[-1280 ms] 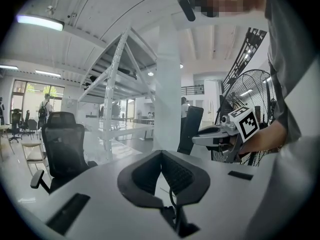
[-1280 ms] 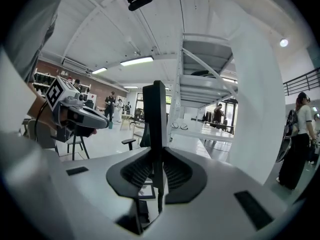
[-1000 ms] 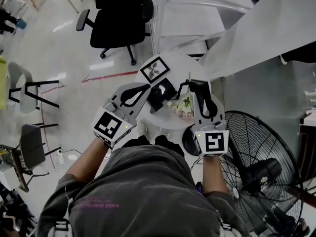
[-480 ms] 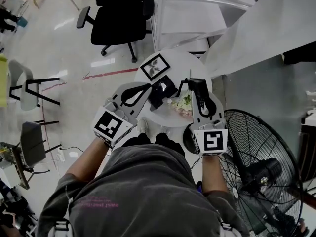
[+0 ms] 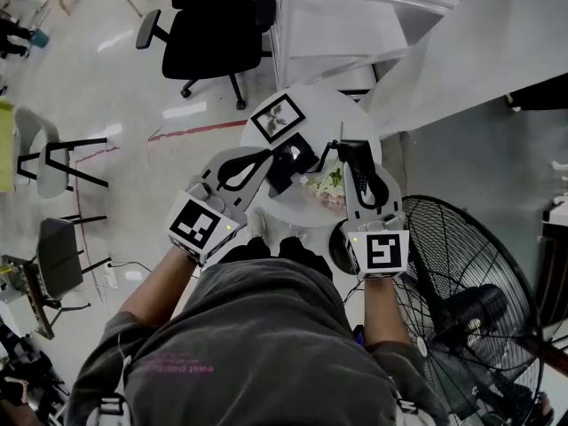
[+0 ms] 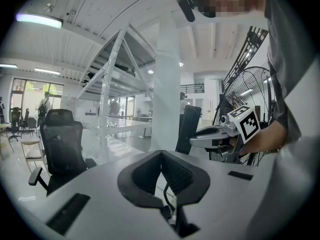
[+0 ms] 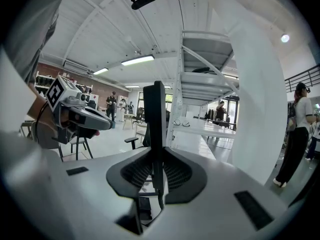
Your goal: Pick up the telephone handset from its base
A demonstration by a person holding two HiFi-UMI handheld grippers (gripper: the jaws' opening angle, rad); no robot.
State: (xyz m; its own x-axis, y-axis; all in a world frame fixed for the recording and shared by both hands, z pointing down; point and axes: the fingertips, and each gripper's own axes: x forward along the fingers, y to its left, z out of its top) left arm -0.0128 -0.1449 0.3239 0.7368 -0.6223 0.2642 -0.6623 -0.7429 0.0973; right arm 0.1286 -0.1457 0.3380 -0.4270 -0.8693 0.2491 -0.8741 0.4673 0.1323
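person (image 5: 257, 344): grey shirt fills the bottom of the head view; one forearm reaches out to each gripper
pedestal fan (image 5: 470, 313): dark wire grille on the floor at the person's right, just beside the table
office chair (image 5: 213, 34): black, on castors, on the far side of the table and well apart from it
round table (image 5: 342, 114): white top directly ahead of the person; carries the phone, the frame and the flowers
left gripper (image 6: 161, 155): reaches in over the table's left edge, tips near the base; its own view shows the ribbed pads pressed together at the tips with nothing caught between them; a dark cord (image 6: 167, 203) shows beneath them
right gripper (image 7: 158, 156): comes in from the table's right side; clenched on the handset, one pad against each of its flat sides
telephone base (image 5: 288, 165): black, at the middle of the table, between the two grippers' tips
picture frame (image 5: 278, 119): black border, pale leafy print, set on the table just beyond the base
telephone handset (image 7: 159, 114): black, off the base and to its right; stands upright and edge-on in the right gripper's grasp, rising well above the pads
flowers (image 5: 330, 187): small pale green and white bunch between the base and the right gripper
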